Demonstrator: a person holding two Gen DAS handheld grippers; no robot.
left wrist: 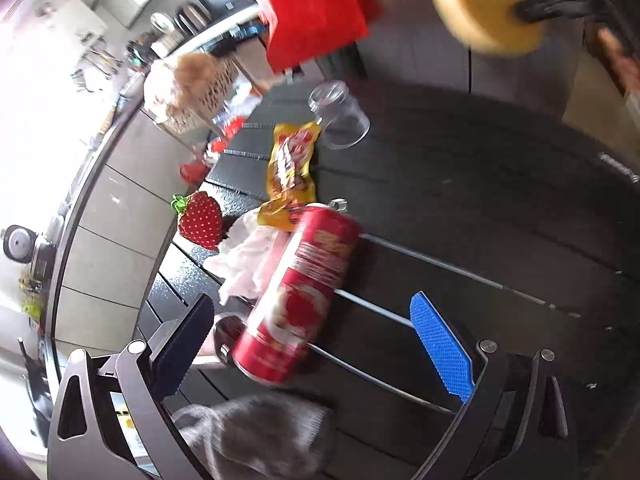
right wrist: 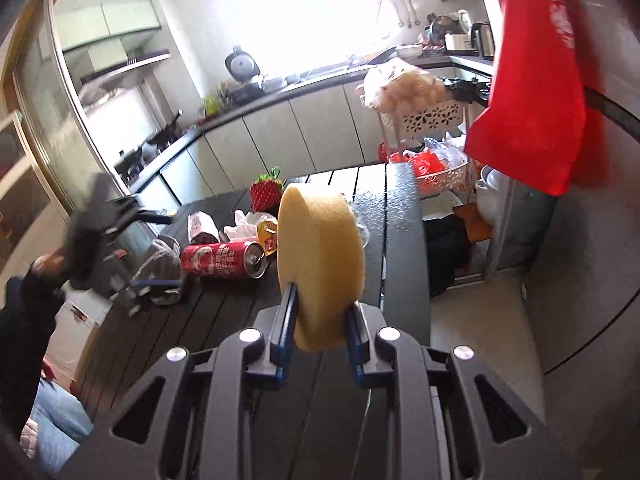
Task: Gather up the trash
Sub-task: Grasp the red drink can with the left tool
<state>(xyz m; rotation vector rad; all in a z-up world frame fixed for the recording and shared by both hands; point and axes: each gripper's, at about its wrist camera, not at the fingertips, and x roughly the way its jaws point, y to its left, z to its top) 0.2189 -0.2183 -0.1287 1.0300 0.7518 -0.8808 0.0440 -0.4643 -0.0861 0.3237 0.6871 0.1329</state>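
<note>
Kitchen backdrop behind a dark slatted table point(right wrist: 400, 216)

A strawberry-shaped red pouch point(left wrist: 200, 220) lies at the table's far edge, and a grey knitted cloth point(left wrist: 256, 436) at the near one. A white openwork basket rack point(right wrist: 430, 120) holds bagged goods. A rice cooker point(right wrist: 241, 65) and an electric kettle point(right wrist: 482, 39) stand on the counter.

We're over a dark slatted table point(left wrist: 460, 200), and there's plenty lying on it: a red can point(left wrist: 296, 300) on its side, crumpled white tissue point(left wrist: 244, 260) touching it, a yellow snack wrapper point(left wrist: 290, 164) just beyond, a clear plastic cup point(left wrist: 338, 118) tipped over beside that, a strawberry-shaped thing point(left wrist: 200, 220) at the far edge, a grey cloth point(left wrist: 256, 436) nearest us
</note>
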